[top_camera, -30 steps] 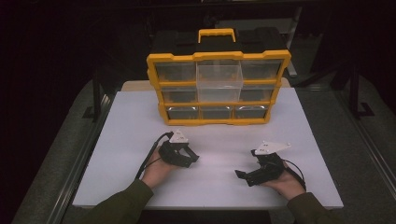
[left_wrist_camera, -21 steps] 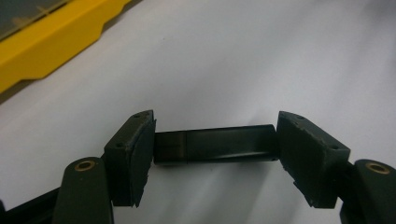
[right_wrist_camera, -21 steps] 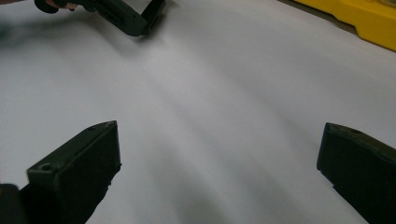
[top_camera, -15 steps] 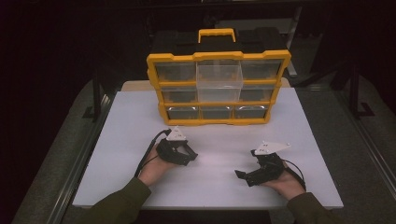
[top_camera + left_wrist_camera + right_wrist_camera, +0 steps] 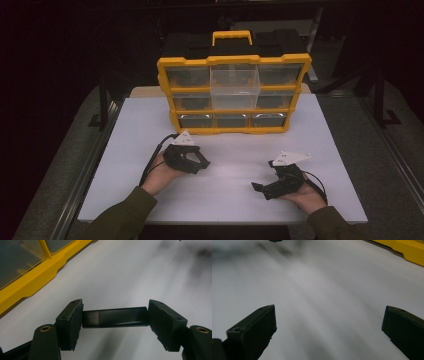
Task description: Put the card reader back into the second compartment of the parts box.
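Yellow organizer (image 5: 233, 95) stands upright at the far side of the desk (image 5: 225, 185), black body behind, yellow handle (image 5: 231, 37) on top. It has three rows of clear drawers; the top middle drawer (image 5: 235, 89) sticks out toward the person and looks empty, the rest sit flush, contents too dim to tell. Left gripper (image 5: 198, 162) sits at desk centre-left, in front of the organizer's lower left corner and apart from it; jaws partly closed on a short dark cylinder (image 5: 117, 317), clamped end to end, one pad on each end, cylinder lying crosswise between them above the white surface. In the left gripper view the organizer's yellow base (image 5: 32, 282) runs across the upper left, near but not touching. Right gripper (image 5: 261, 189) rests low at desk centre-right, near the front edge, pointing left; jaws wide apart, nothing between them, bare white surface under them in the right gripper view. The organizer's yellow base (image 5: 409, 250) shows at that view's top right corner, well apart. Open white desk lies between the two grippers and between them and the organizer; nothing stands on that stretch. Desk margins left and right of the organizer are bare. Past the desk edges there are grey side rails (image 5: 80, 180) and dark frame parts (image 5: 104, 100), all off the working surface. Cables trail back from both grippers toward the person's sleeves.
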